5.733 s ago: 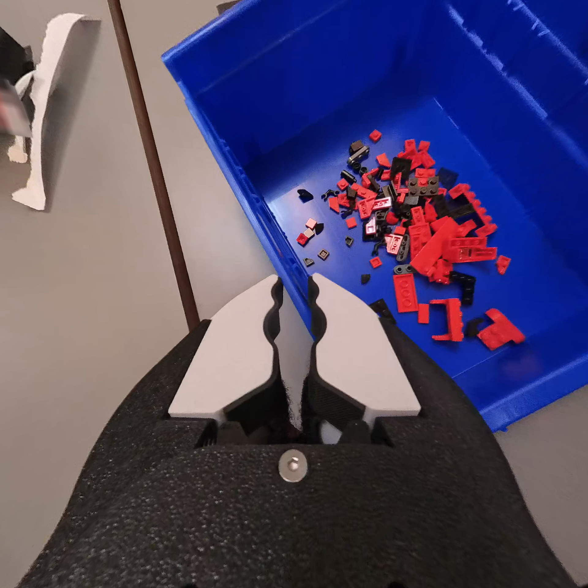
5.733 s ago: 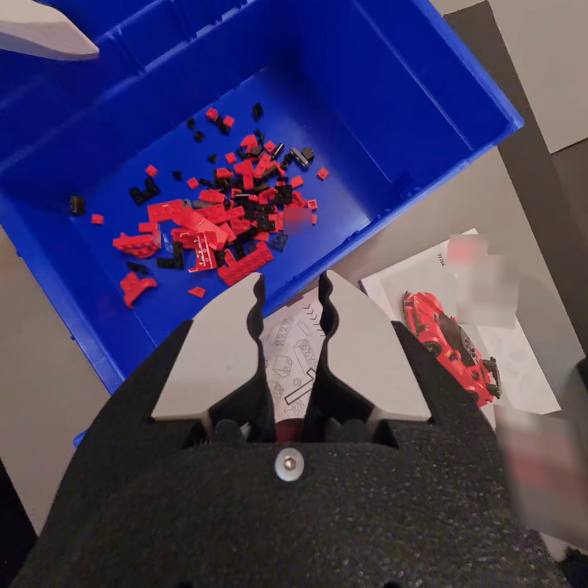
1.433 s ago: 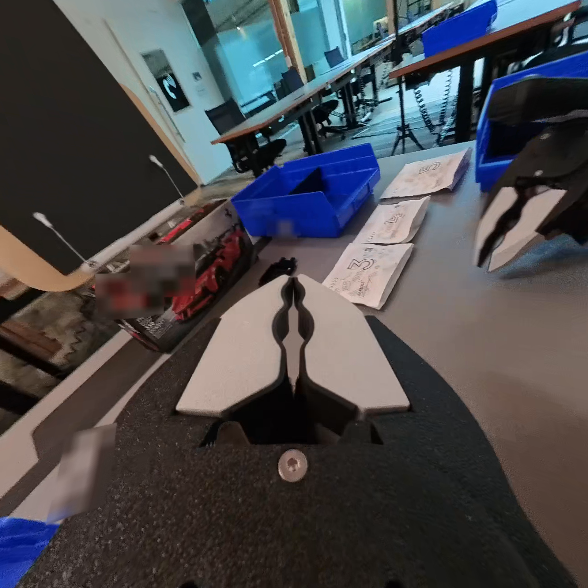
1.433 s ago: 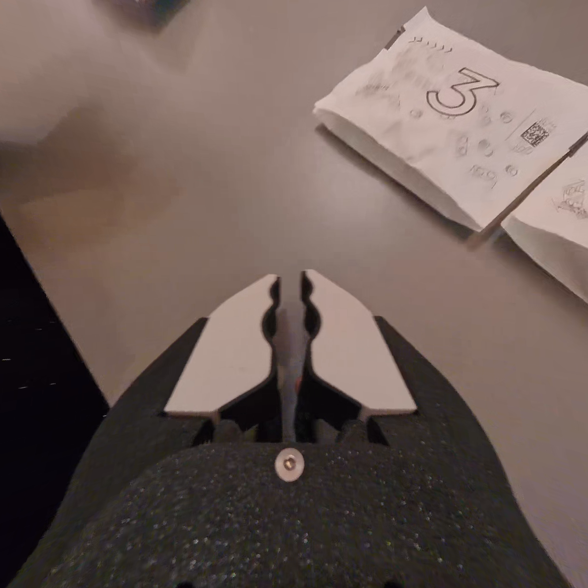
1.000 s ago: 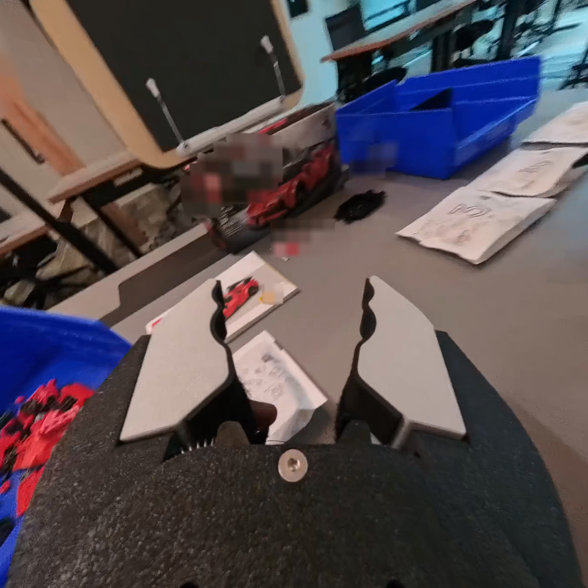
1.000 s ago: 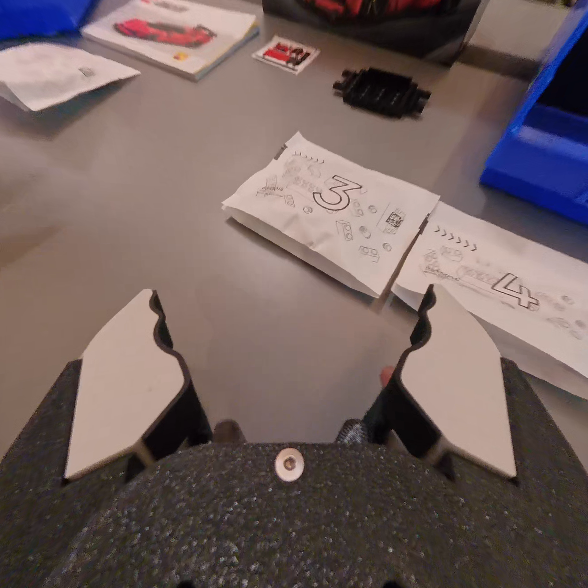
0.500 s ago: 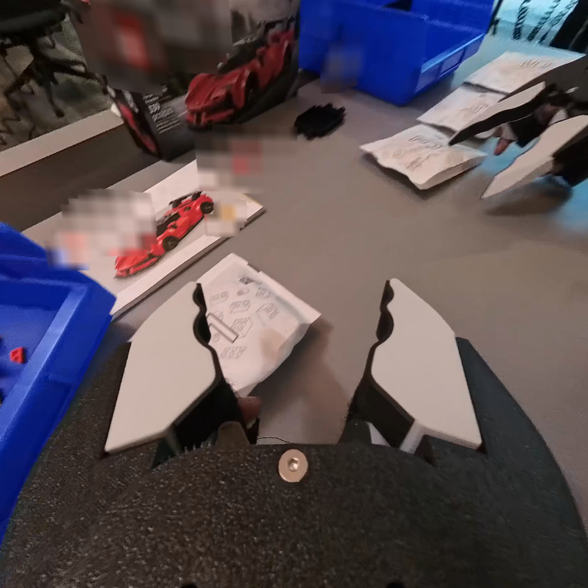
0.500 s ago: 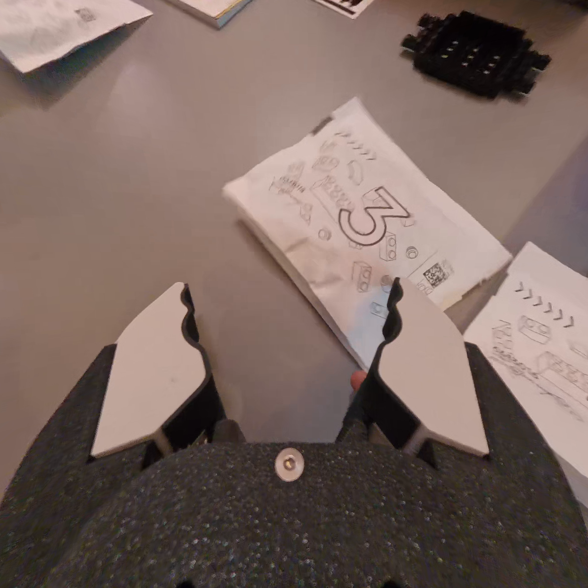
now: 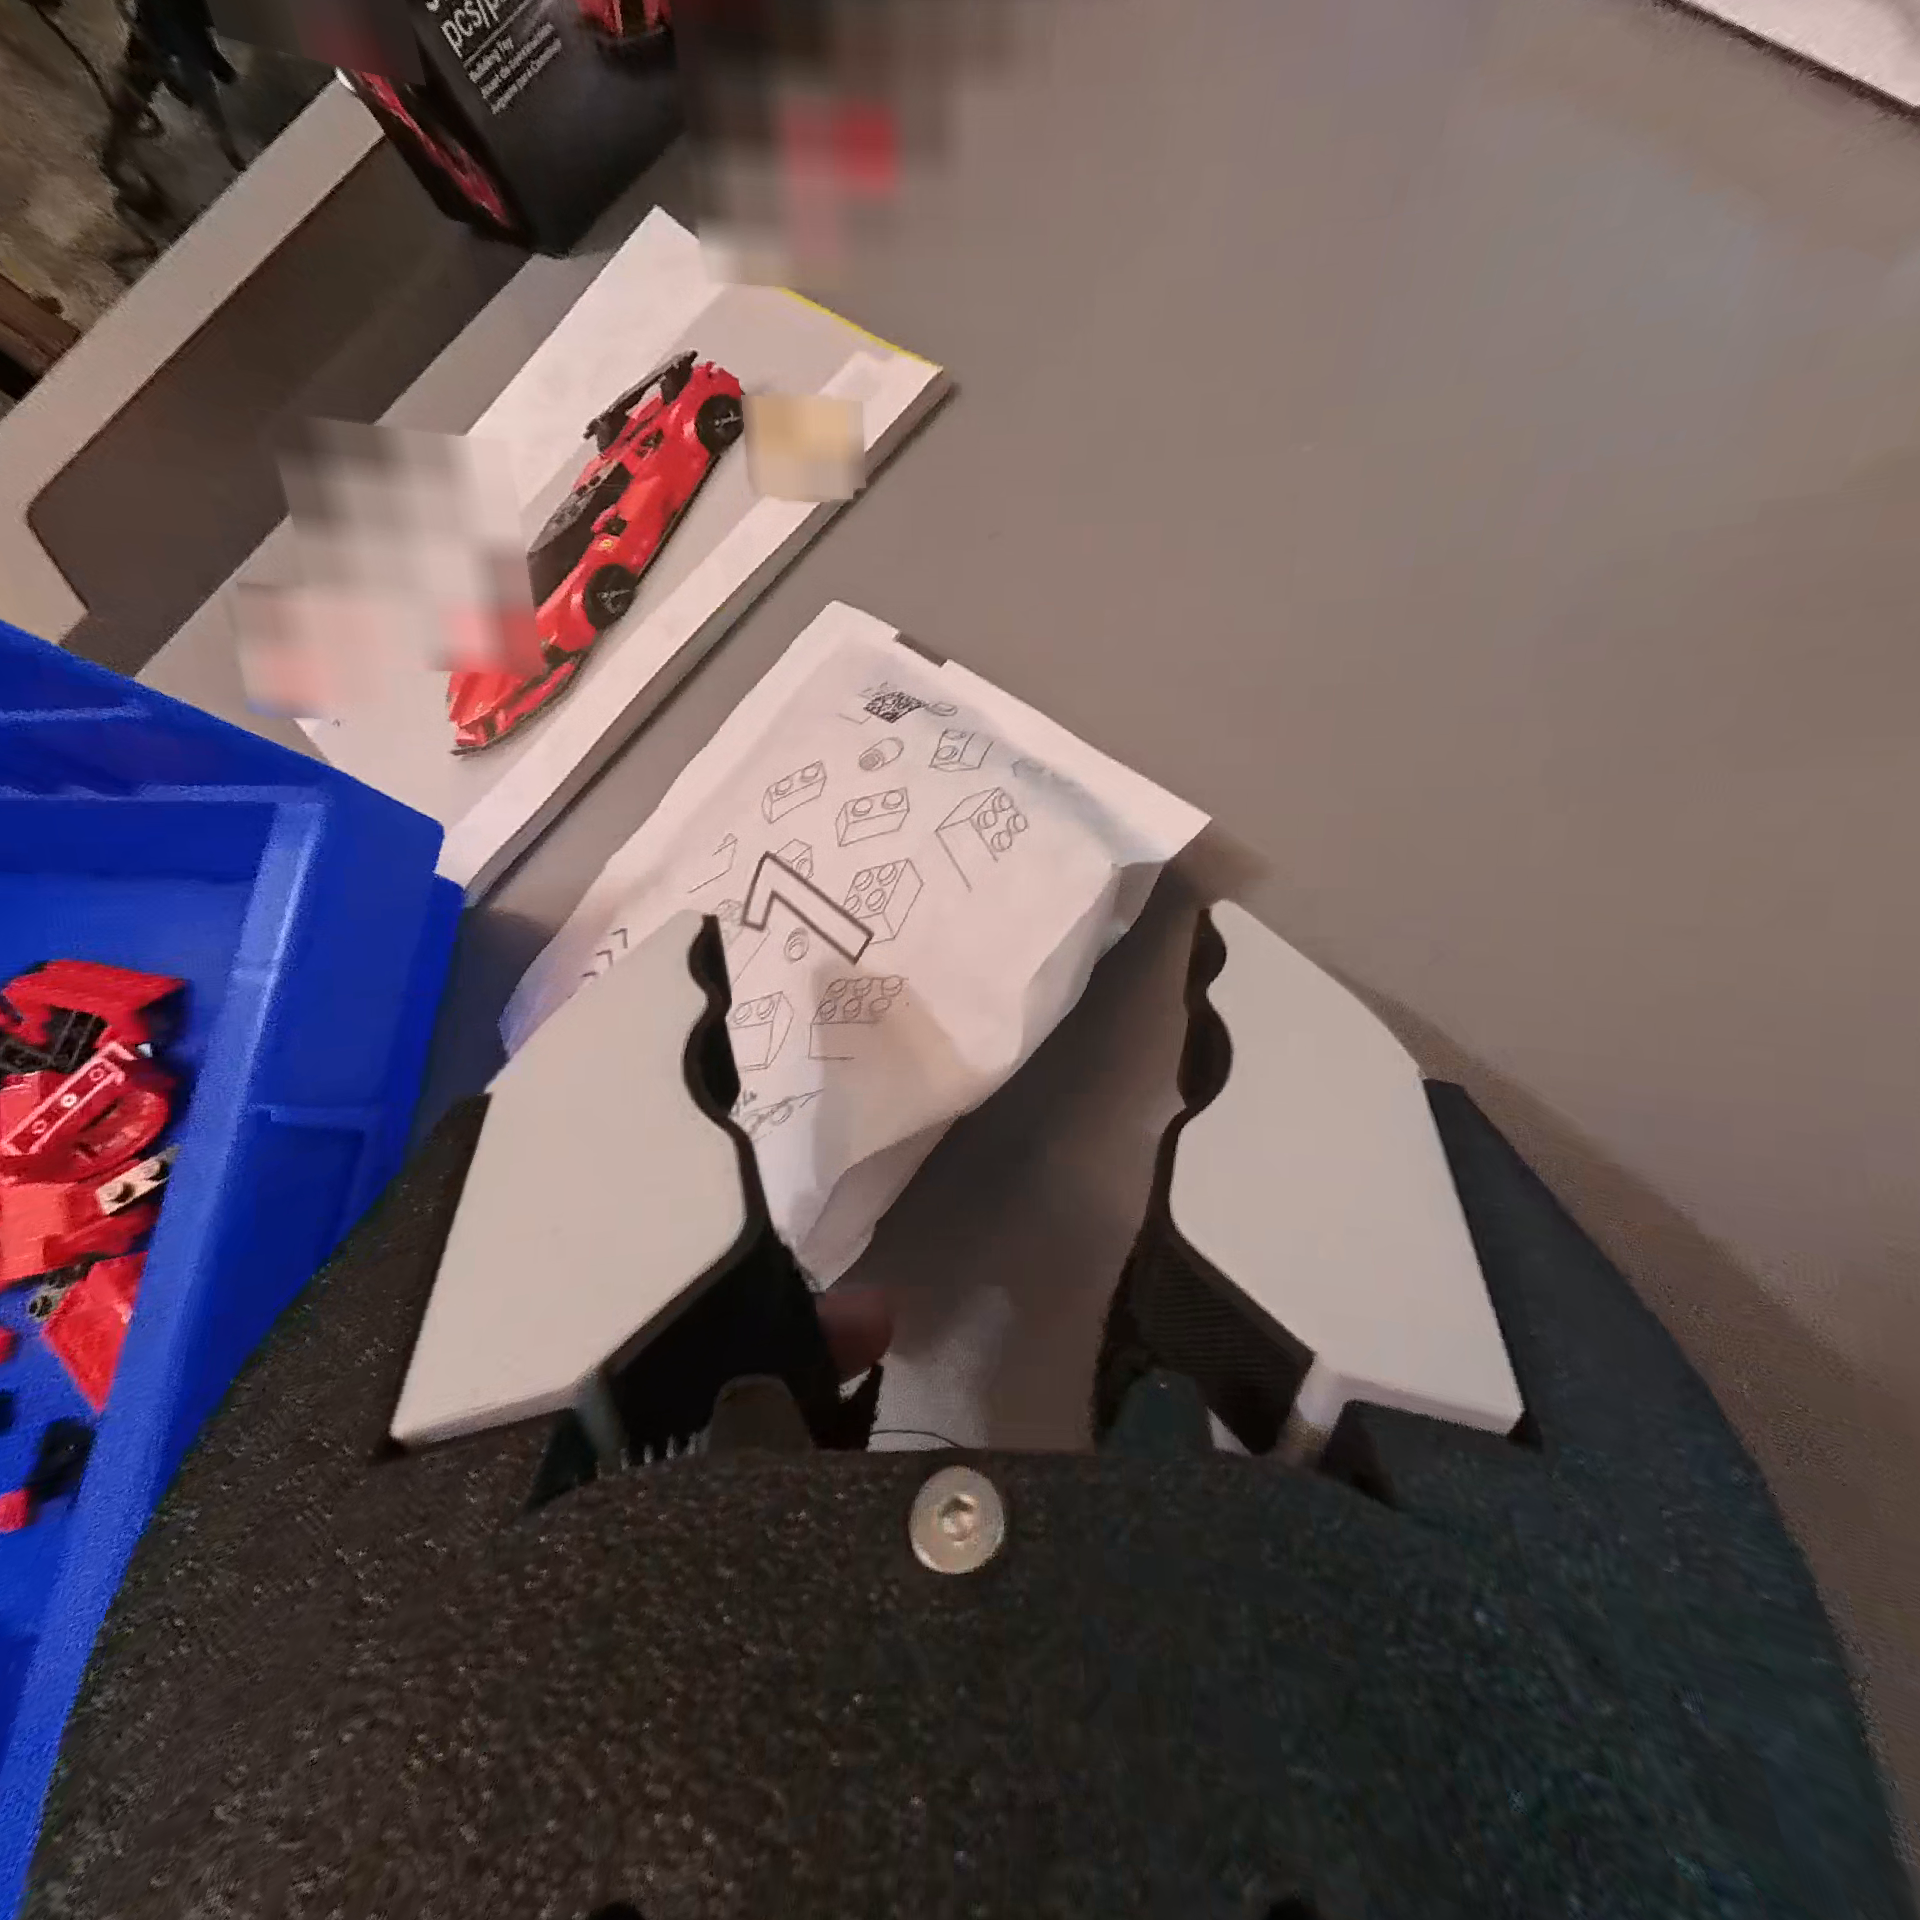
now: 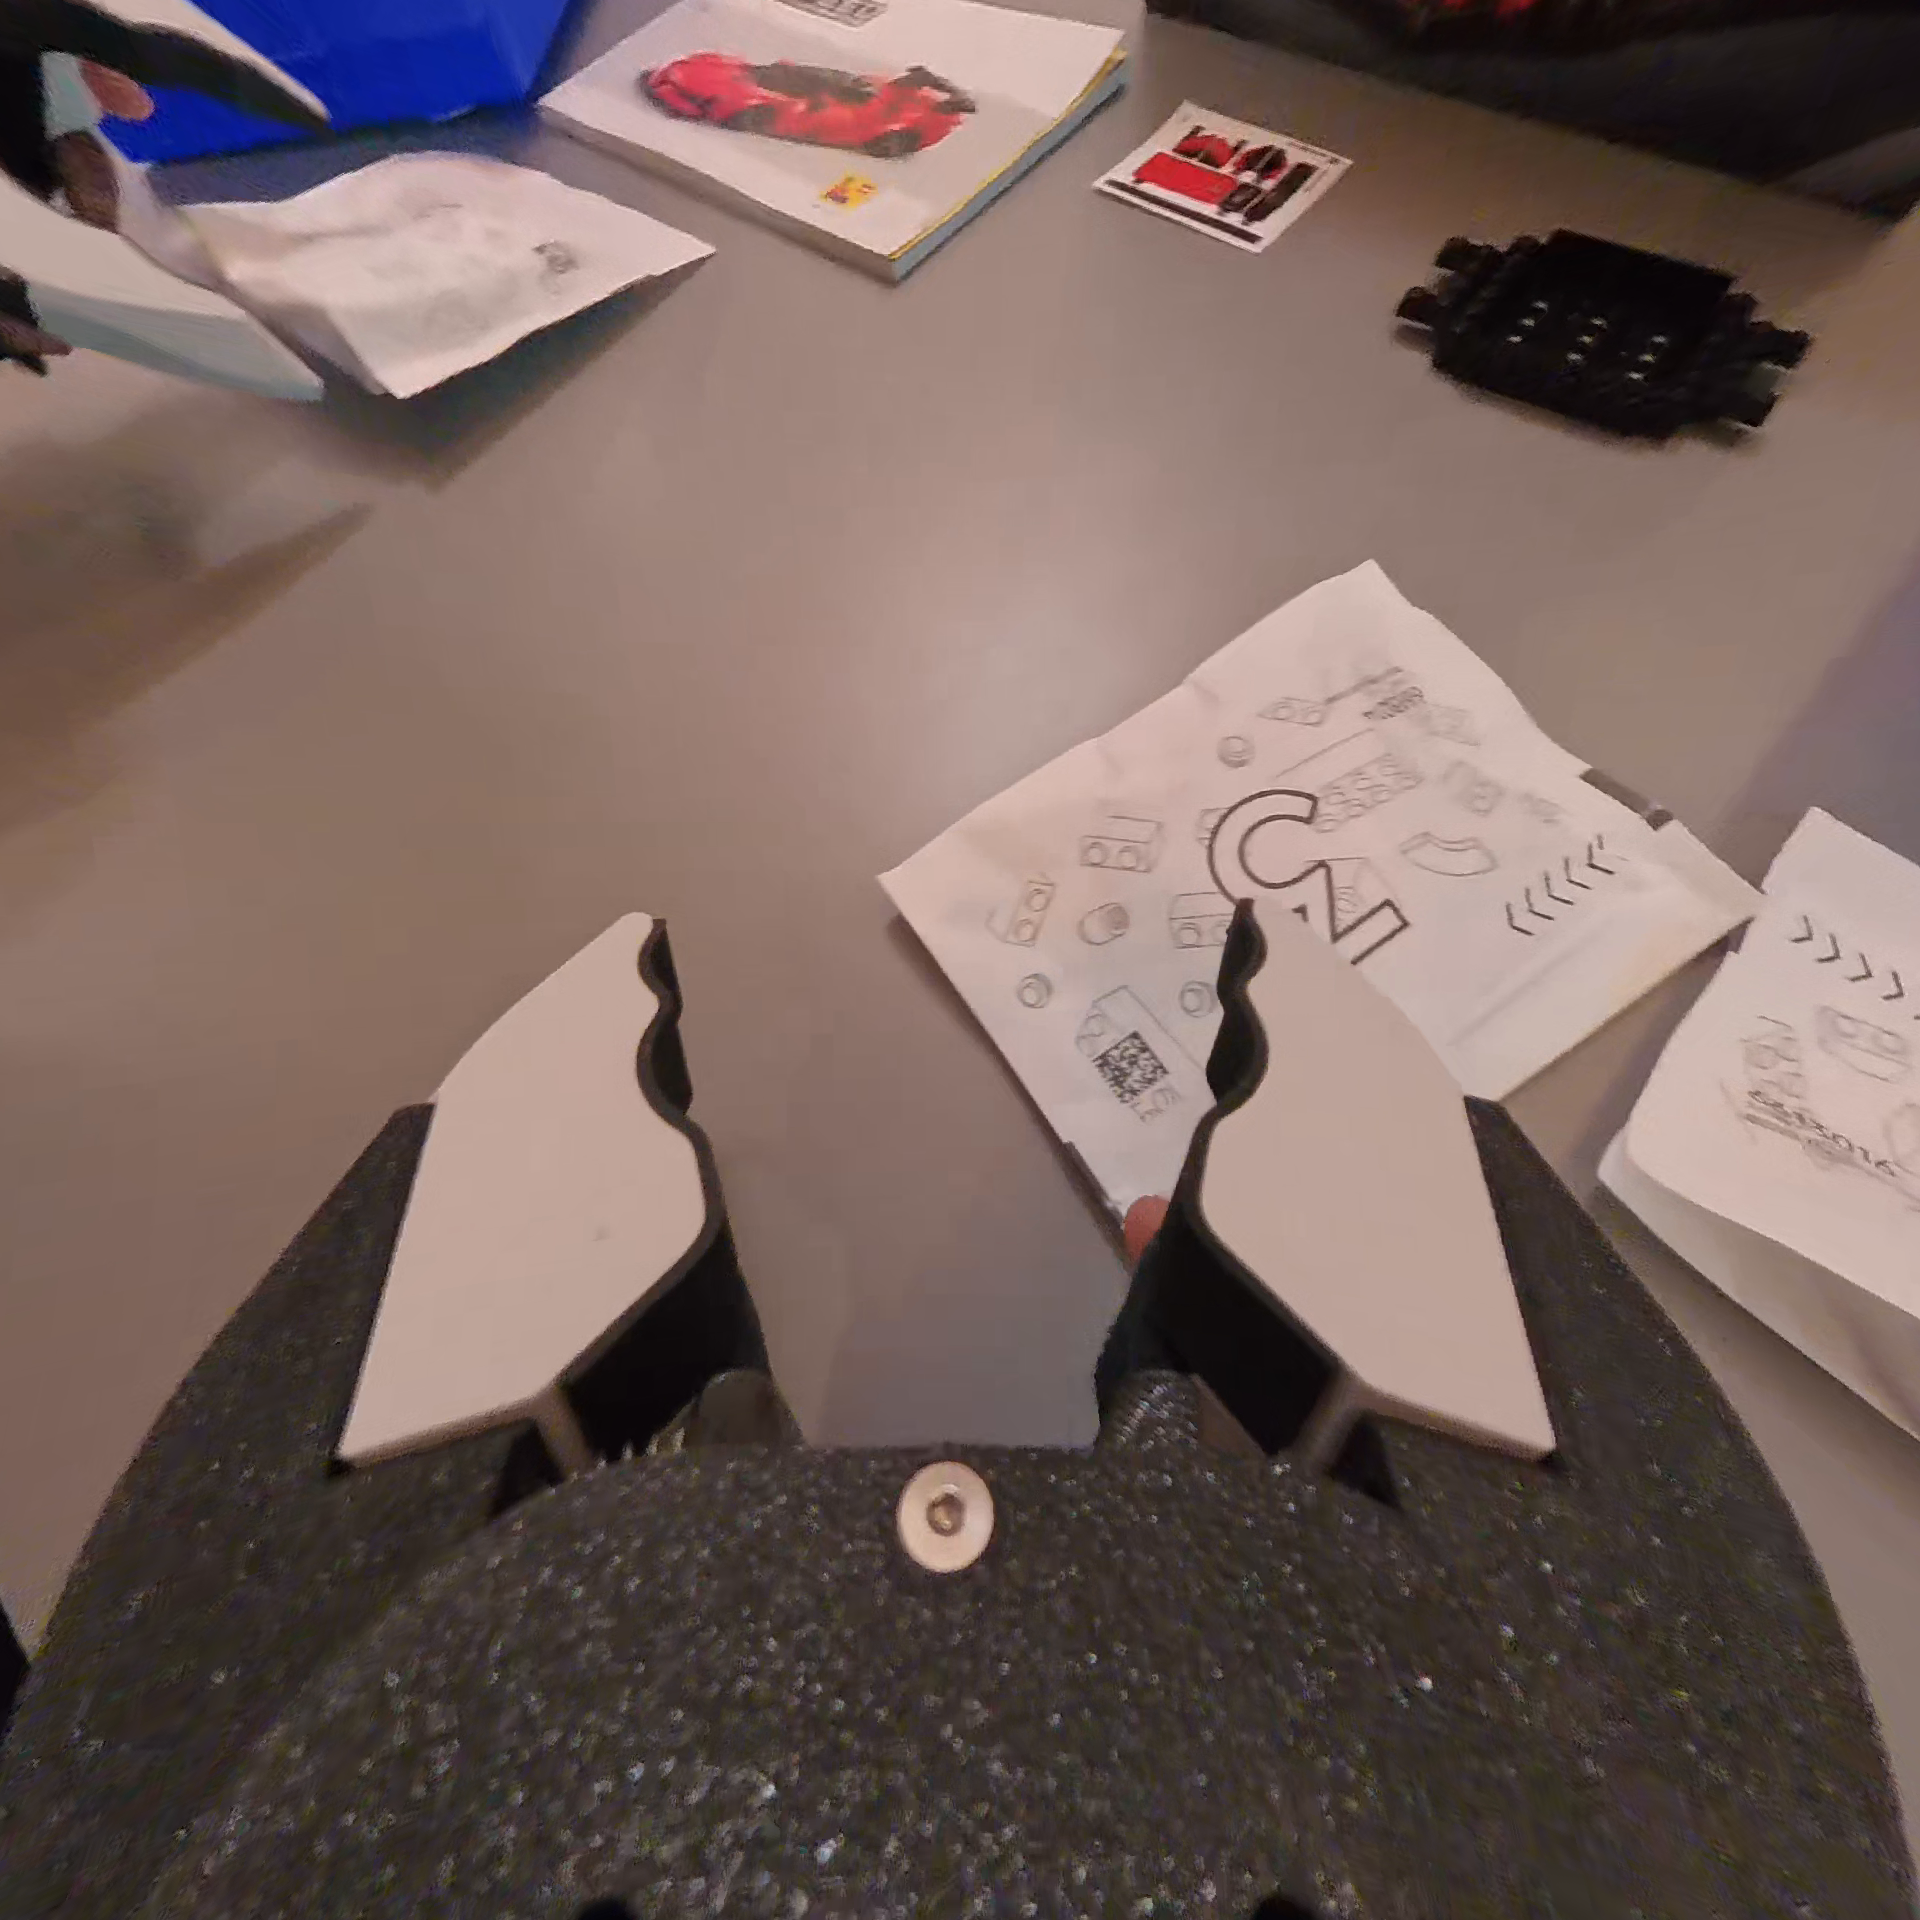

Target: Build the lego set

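Both grippers agape, empty: left gripper (image 9: 951,925) above paper bag (image 9: 914,883) beside blue bin (image 9: 208,883) w/ loose bricks (image 9: 73,1122); right gripper (image 10: 951,925) nearing sealed bag (image 10: 1351,862).

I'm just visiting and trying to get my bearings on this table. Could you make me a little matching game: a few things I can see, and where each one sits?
Things:
1. Red and black bricks
2. Booklet with a red car on its cover
3. Black studded plate
4. White paper bag with brick drawings

Places:
A. Alone on the bare grey table, far right in the right wrist view
B. Between the open jaws of the left gripper
C. Inside the blue bin
D. Flat on the table beside the sticker sheet

Pairs: 1-C, 2-D, 3-A, 4-B
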{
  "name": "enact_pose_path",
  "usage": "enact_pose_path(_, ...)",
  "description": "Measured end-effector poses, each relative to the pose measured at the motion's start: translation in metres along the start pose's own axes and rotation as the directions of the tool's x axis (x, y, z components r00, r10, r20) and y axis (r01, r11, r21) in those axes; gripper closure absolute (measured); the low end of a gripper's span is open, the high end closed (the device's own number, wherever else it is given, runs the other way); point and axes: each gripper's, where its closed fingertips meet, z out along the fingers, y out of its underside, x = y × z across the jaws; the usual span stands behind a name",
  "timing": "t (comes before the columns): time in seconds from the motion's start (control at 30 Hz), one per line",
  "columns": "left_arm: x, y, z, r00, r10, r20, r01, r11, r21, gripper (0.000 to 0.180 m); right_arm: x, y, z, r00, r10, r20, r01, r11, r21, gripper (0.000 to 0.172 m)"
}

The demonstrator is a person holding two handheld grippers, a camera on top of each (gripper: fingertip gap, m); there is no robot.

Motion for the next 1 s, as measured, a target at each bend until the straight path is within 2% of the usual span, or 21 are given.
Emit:
enact_pose_path(0.1, 0.003, 0.003, 0.001, 0.999, -0.024, -0.033, 0.023, 1.000, -0.006, 0.109, 0.013, 0.005, 0.003, 0.998, 0.028, -0.049, -0.030, 0.999, -0.035, 0.071)
enact_pose_path(0.17, 0.007, 0.009, 0.003, 0.998, -0.017, -0.061, 0.015, 0.999, -0.030, 0.137, 0.014, 0.009, 0.006, 0.999, 0.037, -0.038, -0.039, 0.998, -0.055, 0.073)
enact_pose_path(0.27, 0.009, 0.012, 0.004, 0.998, 0.019, -0.060, -0.022, 0.999, -0.049, 0.140, 0.012, 0.011, 0.010, 0.998, 0.058, -0.032, -0.060, 0.997, -0.052, 0.078)
enact_pose_path(0.37, 0.019, 0.010, 0.004, 0.994, 0.045, -0.098, -0.050, 0.997, -0.054, 0.140, 0.004, 0.016, 0.011, 0.998, 0.056, 0.000, -0.056, 0.996, -0.074, 0.102)
enact_pose_path(0.5, 0.037, 0.002, 0.006, 0.984, 0.074, -0.164, -0.082, 0.996, -0.041, 0.140, -0.010, 0.023, 0.010, 0.998, 0.040, 0.056, -0.034, 0.994, -0.102, 0.102)
enact_pose_path(0.57, 0.047, -0.003, 0.008, 0.978, 0.091, -0.186, -0.099, 0.995, -0.029, 0.139, -0.012, 0.024, 0.005, 0.997, 0.040, 0.064, -0.033, 0.994, -0.101, 0.096)
enact_pose_path(0.67, 0.066, -0.017, 0.016, 0.970, 0.096, -0.222, -0.096, 0.995, 0.010, 0.139, 0.007, 0.017, -0.004, 0.993, 0.107, -0.042, -0.109, 0.993, -0.043, 0.081)
enact_pose_path(0.77, 0.093, -0.032, 0.023, 0.950, 0.136, -0.280, -0.126, 0.991, 0.054, 0.140, 0.027, 0.012, -0.005, 0.974, 0.187, -0.127, -0.194, 0.980, -0.044, 0.046)
enact_pose_path(0.83, 0.104, -0.038, 0.026, 0.946, 0.166, -0.278, -0.157, 0.986, 0.055, 0.138, 0.034, 0.015, 0.003, 0.967, 0.177, -0.181, -0.201, 0.972, -0.125, 0.026)
enact_pose_path(0.9, 0.112, -0.041, 0.029, 0.941, 0.215, -0.261, -0.209, 0.977, 0.053, 0.137, 0.038, 0.012, 0.016, 0.966, 0.146, -0.213, -0.185, 0.967, -0.174, 0.025)
enact_pose_path(1.0, 0.121, -0.044, 0.031, 0.931, 0.255, -0.260, -0.250, 0.967, 0.054, 0.136, 0.044, 0.006, 0.034, 0.961, 0.176, -0.212, -0.221, 0.952, -0.211, 0.028)
